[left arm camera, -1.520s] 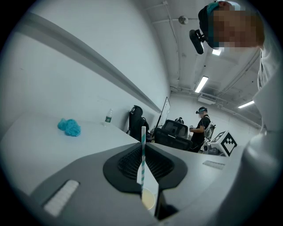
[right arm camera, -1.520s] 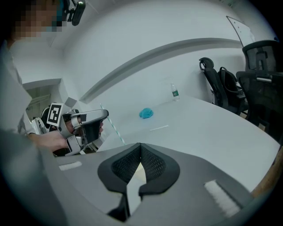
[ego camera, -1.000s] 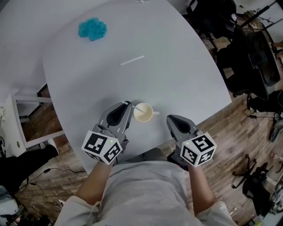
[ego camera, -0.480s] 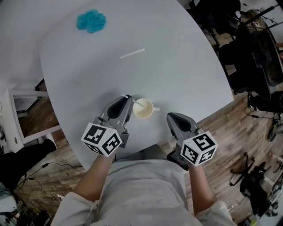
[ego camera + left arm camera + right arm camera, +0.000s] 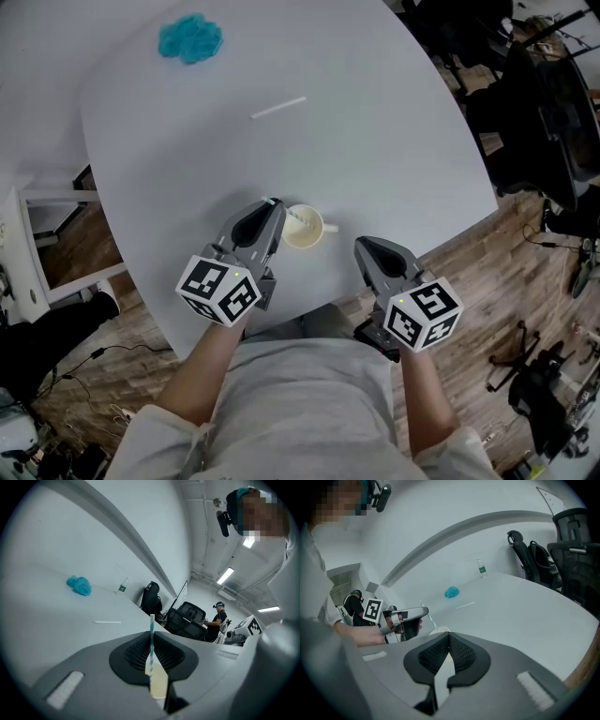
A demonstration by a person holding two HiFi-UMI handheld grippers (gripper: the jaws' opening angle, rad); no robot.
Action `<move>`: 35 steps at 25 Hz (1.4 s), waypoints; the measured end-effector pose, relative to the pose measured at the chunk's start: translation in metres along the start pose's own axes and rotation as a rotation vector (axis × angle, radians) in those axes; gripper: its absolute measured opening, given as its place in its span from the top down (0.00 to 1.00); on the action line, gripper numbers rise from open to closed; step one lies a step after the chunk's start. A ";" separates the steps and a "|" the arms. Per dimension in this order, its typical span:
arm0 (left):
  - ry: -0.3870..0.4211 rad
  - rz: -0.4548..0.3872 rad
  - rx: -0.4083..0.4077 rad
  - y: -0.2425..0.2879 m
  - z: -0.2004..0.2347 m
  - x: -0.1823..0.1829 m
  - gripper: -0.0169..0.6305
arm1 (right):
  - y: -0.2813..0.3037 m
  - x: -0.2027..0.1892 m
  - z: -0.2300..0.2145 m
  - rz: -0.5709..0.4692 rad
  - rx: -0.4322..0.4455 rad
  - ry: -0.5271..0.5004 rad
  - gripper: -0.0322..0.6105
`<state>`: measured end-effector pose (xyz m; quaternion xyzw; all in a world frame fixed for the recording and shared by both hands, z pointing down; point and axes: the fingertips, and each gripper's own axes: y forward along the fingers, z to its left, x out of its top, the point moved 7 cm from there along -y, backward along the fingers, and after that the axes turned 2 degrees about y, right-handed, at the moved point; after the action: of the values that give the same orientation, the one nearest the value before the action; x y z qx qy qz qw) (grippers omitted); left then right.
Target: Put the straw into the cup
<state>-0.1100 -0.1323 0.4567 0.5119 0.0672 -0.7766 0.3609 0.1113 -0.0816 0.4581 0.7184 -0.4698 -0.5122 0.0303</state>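
Observation:
A cream cup [image 5: 303, 228] with a small handle stands near the table's front edge. My left gripper [image 5: 273, 205] sits just left of it, shut on a teal-and-white striped straw [image 5: 296, 221] that slants over the cup's mouth. In the left gripper view the straw [image 5: 151, 634] stands upright between the closed jaws of the left gripper [image 5: 151, 641], with the cup [image 5: 159, 682] showing cream below. My right gripper [image 5: 362, 247] rests to the right of the cup, shut and empty. From the right gripper [image 5: 449, 639] view I see the cup's rim [image 5: 439, 631] and the straw [image 5: 430, 618].
A white stick-like straw or wrapper [image 5: 278, 107] lies mid-table. A blue crumpled cloth [image 5: 190, 37] sits at the far left. The round white table [image 5: 394, 141] ends close to my body. Black office chairs [image 5: 544, 103] stand off to the right.
My left gripper has edged a little toward the cup, keeping the straw over its mouth. The right gripper has hardly moved.

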 end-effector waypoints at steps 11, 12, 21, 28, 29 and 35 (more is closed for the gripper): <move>-0.016 0.024 -0.010 0.007 0.000 -0.011 0.91 | -0.001 -0.005 -0.005 0.012 -0.002 0.008 0.94; -0.017 0.025 -0.011 0.007 0.001 -0.012 0.91 | 0.000 -0.005 -0.005 0.012 -0.001 0.008 0.94; -0.015 0.022 -0.004 0.008 0.008 -0.015 0.91 | 0.002 -0.006 -0.006 0.019 -0.003 0.012 0.94; -0.020 0.024 0.003 0.007 0.012 -0.016 0.90 | 0.006 -0.006 -0.006 0.020 0.002 0.012 0.94; -0.021 0.024 0.007 0.007 0.013 -0.017 0.90 | 0.007 -0.006 -0.006 0.020 0.002 0.013 0.94; -0.020 0.033 0.030 0.004 0.020 -0.017 0.89 | 0.009 -0.005 -0.005 0.025 0.006 0.012 0.94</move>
<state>-0.1190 -0.1369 0.4815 0.5103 0.0436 -0.7767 0.3667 0.1090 -0.0847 0.4687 0.7155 -0.4801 -0.5061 0.0376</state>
